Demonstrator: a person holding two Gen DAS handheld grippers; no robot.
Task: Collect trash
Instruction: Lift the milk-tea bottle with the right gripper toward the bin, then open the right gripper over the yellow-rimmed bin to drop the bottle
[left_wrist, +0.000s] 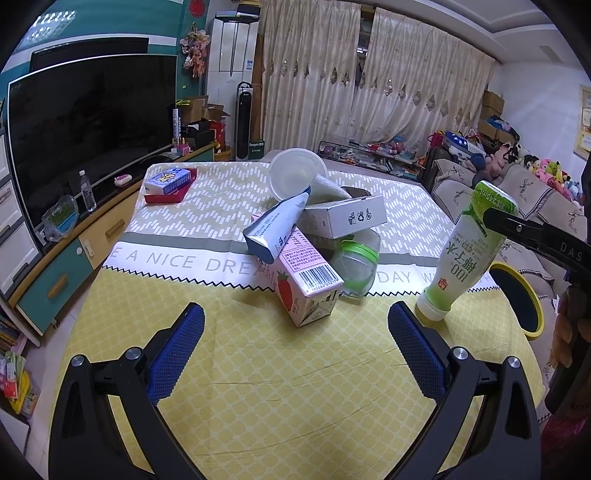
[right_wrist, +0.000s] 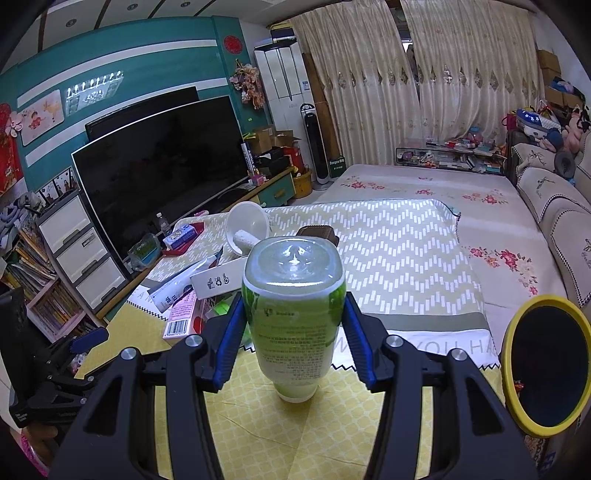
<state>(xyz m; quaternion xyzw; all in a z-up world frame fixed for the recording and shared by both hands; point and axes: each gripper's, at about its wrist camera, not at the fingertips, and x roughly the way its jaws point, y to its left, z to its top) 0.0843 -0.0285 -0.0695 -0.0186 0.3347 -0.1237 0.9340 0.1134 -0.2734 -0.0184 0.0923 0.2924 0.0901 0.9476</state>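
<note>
A heap of trash lies on the table: a pink strawberry milk carton (left_wrist: 303, 280), a white box (left_wrist: 343, 218), a blue-white tube (left_wrist: 277, 229), a clear cup (left_wrist: 295, 177) and a green-rimmed clear cup (left_wrist: 356, 266). My left gripper (left_wrist: 295, 339) is open and empty, just in front of the carton. My right gripper (right_wrist: 293, 328) is shut on a green coconut water bottle (right_wrist: 293, 306), held upside down with its cap on the yellow tablecloth; it also shows in the left wrist view (left_wrist: 465, 254). The heap also shows in the right wrist view (right_wrist: 207, 288).
A yellow-rimmed bin (right_wrist: 546, 373) with a black liner stands at the table's right edge. A red tray (left_wrist: 168, 192) with a blue tissue pack sits at the far left. A TV (left_wrist: 85, 136) and cabinet stand left, a sofa (right_wrist: 554, 214) right.
</note>
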